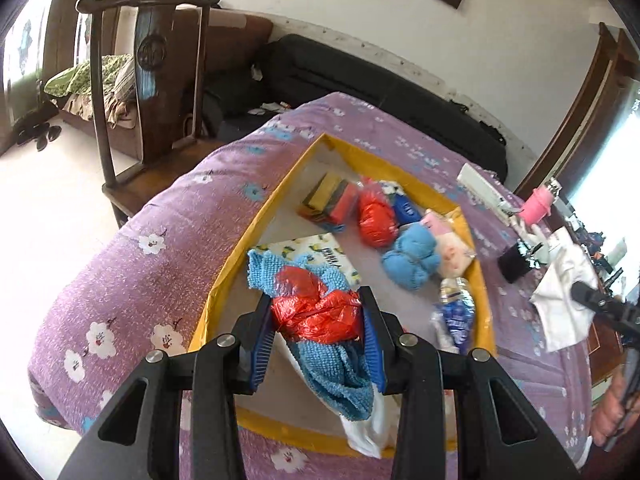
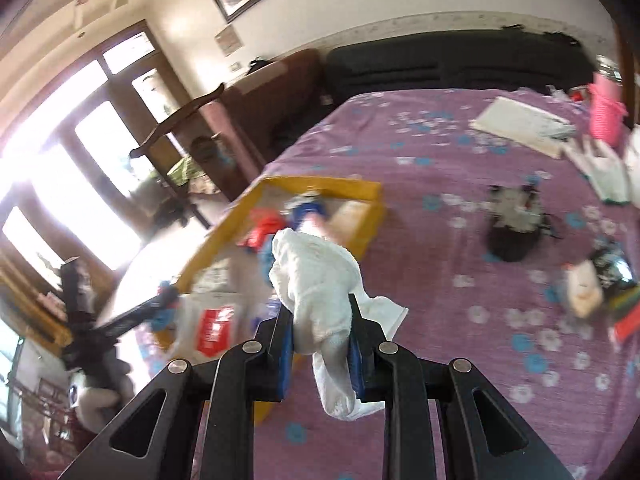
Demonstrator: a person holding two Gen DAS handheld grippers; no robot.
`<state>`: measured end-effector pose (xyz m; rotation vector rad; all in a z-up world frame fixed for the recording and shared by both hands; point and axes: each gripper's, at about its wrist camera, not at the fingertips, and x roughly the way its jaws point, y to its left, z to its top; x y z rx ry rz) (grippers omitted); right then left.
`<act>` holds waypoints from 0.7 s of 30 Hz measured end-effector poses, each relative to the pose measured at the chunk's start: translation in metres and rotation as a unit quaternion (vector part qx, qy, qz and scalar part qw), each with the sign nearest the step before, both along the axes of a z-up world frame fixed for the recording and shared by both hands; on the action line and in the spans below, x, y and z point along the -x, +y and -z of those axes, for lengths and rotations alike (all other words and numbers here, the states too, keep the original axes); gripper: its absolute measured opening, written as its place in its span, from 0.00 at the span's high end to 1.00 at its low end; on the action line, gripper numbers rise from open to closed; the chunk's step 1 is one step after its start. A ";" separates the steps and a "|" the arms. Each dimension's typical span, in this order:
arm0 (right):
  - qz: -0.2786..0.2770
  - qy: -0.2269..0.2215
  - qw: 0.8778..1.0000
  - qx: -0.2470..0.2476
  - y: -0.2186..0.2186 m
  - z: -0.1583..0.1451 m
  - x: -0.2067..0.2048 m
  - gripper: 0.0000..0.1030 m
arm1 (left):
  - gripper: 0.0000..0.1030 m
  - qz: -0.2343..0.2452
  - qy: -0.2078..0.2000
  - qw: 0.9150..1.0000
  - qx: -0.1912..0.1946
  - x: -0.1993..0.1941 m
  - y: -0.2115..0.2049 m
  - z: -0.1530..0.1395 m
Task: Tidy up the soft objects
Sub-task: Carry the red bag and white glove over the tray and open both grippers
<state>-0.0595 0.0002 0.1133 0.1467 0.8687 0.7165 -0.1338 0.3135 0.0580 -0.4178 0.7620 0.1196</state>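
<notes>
Red plastic bag [image 1: 316, 312] and blue cloth [image 1: 340, 372] clamped in left gripper [image 1: 318, 312], above yellow-rimmed box [image 1: 224, 280] on purple floral bedspread [image 1: 132, 280]. Right wrist view: right gripper [image 2: 322, 320] pinches white cloth [image 2: 316, 280], raised over bedspread beside box.

Daylight is pouring in through the windows [image 2: 76, 184] at the left of the right wrist view, blowing them out to white glare and washing over the nearby floor. In that view motion blur is smearing the yellow box [image 2: 320, 188] and the small things on the purple bedspread [image 2: 460, 280], while the near black jaws are staying crisp. The left wrist view is reading sharper and evenly bright, with glare at its far right edge. Fisheye distortion is bending both pictures, and dark vignetting is rounding their corners.
</notes>
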 end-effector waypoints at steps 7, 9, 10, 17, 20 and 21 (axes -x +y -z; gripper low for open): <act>-0.052 0.034 0.998 -0.007 0.069 0.008 -0.011 0.76 | 0.25 0.003 -0.005 1.000 0.003 0.000 -0.001 0.006; -0.068 0.041 0.997 -0.001 0.093 0.013 -0.013 0.76 | 0.22 0.000 -0.016 1.000 0.010 0.007 0.000 0.002; -0.080 0.046 0.996 0.002 0.110 0.018 -0.014 0.75 | 0.21 -0.004 -0.023 1.000 0.015 0.011 0.002 -0.001; -0.119 0.069 0.990 0.033 0.188 0.051 -0.027 0.74 | 0.19 -0.021 -0.053 0.998 0.028 0.034 0.017 -0.013; -0.104 0.041 0.991 0.069 0.208 0.062 -0.034 0.74 | 0.18 -0.024 -0.054 0.998 0.026 0.037 0.020 -0.014; -0.099 0.031 0.991 0.081 0.212 0.064 -0.036 0.70 | 0.18 -0.023 -0.052 0.998 0.027 0.037 0.020 -0.014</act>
